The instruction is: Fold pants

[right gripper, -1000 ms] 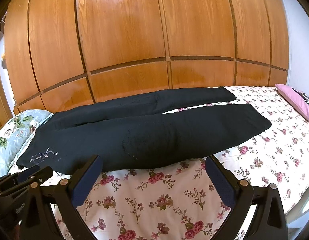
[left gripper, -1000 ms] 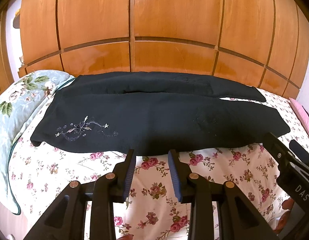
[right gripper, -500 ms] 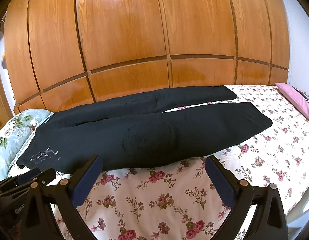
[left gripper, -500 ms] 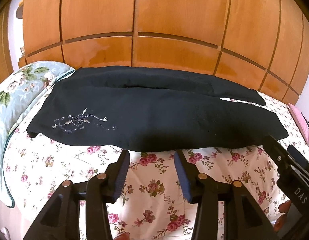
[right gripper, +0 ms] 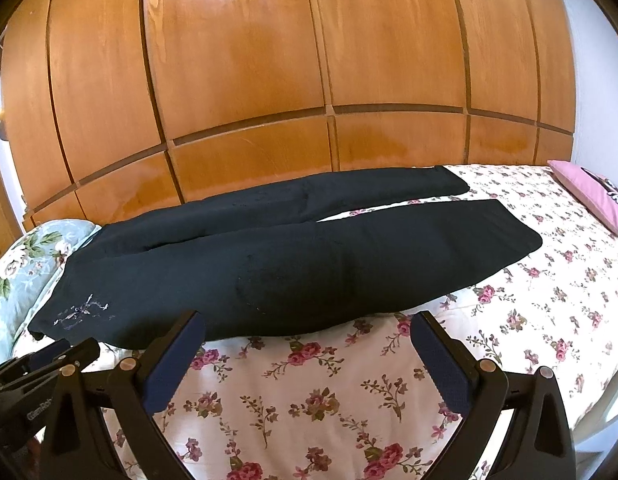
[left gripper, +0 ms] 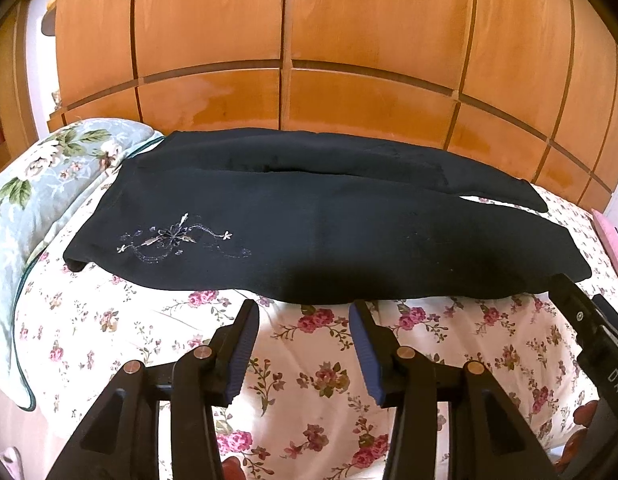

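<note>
Dark pants point(left gripper: 317, 232) lie spread flat across the flowered bed sheet point(left gripper: 309, 360), waist at the left with a pale embroidered flower point(left gripper: 173, 236), both legs running right. In the right wrist view the same pants point(right gripper: 293, 264) fill the middle of the bed. My left gripper point(left gripper: 304, 312) hovers open just short of the pants' near edge, nothing between its fingers. My right gripper point(right gripper: 307, 326) stands wide open, also just before the near edge, empty. Its black body shows at the right edge of the left wrist view.
A pale floral pillow point(left gripper: 37, 184) lies at the left by the waistband. A pink cushion point(right gripper: 589, 196) rests at the far right of the bed. A wooden panelled wardrobe point(right gripper: 269, 80) rises directly behind the bed. The bed's right edge point(right gripper: 605, 392) drops off near my right gripper.
The left gripper's jaws have spread wider, and its view shifted slightly toward the waist end. The right gripper and the pants have not moved.
</note>
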A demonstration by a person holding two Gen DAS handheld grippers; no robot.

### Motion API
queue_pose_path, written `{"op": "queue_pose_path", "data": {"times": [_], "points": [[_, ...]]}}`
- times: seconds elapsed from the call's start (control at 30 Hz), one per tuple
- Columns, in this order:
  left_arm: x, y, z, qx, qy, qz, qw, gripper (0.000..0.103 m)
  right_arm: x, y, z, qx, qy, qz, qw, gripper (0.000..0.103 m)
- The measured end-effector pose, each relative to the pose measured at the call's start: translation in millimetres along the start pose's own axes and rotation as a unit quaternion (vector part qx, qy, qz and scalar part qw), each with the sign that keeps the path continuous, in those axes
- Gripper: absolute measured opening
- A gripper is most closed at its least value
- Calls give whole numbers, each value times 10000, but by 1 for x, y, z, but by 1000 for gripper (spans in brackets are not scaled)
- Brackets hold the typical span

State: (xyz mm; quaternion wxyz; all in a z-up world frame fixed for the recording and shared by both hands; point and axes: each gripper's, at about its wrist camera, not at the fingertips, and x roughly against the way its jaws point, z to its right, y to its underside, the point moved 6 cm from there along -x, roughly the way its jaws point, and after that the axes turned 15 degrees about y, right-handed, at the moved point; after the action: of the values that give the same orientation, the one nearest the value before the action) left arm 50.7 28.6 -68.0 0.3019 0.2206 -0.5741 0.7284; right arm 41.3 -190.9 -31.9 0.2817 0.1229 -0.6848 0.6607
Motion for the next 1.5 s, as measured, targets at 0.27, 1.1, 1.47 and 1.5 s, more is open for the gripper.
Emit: {"op": "queue_pose_path", "data": {"times": [0.27, 1.1, 1.47, 1.5], "points": [[-4, -2, -4, -10, -62, -24, 10000, 47, -5, -1, 0, 83, -34, -12, 10000, 103], [-30, -14, -172, 2150, 25, 35, 9766, 56, -93, -4, 129, -1672, -654, -1322, 9748, 103], [-39, -20, -202, 2465, 806, 489, 9646, 57, -136, 2, 189, -3568, -1177, -1401, 9161, 97], [-38, -19, -201, 2497, 847, 511, 9633, 57, -138, 0, 189, -3540, -1139, -1377, 9180, 97]]}}
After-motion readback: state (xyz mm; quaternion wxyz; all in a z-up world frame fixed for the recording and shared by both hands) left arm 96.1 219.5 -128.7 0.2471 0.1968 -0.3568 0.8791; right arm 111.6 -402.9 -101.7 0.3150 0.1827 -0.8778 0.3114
